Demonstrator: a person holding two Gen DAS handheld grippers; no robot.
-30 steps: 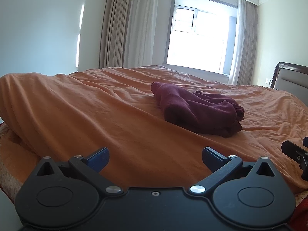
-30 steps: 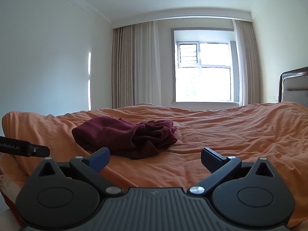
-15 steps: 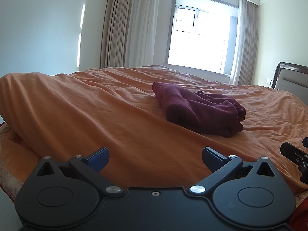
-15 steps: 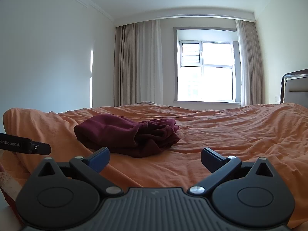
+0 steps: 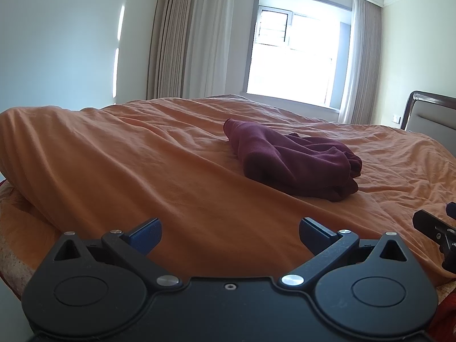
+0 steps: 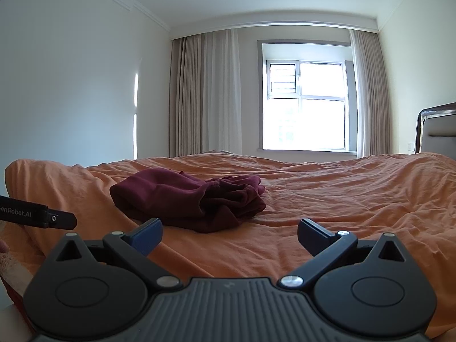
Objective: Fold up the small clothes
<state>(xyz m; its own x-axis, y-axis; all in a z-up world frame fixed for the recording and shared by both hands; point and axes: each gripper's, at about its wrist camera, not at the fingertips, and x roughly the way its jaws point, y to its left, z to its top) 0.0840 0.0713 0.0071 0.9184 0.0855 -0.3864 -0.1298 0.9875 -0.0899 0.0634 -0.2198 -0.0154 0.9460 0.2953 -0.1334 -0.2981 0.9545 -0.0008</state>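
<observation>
Maroon garment (image 5: pixel 293 161) lies ahead of both grippers (jaws spread, empty) on bed (image 5: pixel 142 156).

bed: rumpled orange duvet (image 5: pixel 159 154) | far wall: bright window (image 6: pixel 306 111), beige curtains (image 6: pixel 205 94) drawn aside | right: dark-framed headboard (image 5: pixel 430 116)

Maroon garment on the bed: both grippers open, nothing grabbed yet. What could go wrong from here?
1. The maroon garment lies bunched in overlapping layers, so a pinch may catch several folds rather than one edge.
2. It sits on a loose, wrinkled orange duvet; the fingers could grab bedding along with it.
3. The left gripper and right gripper are close side by side and might collide while converging on the pile.
</observation>
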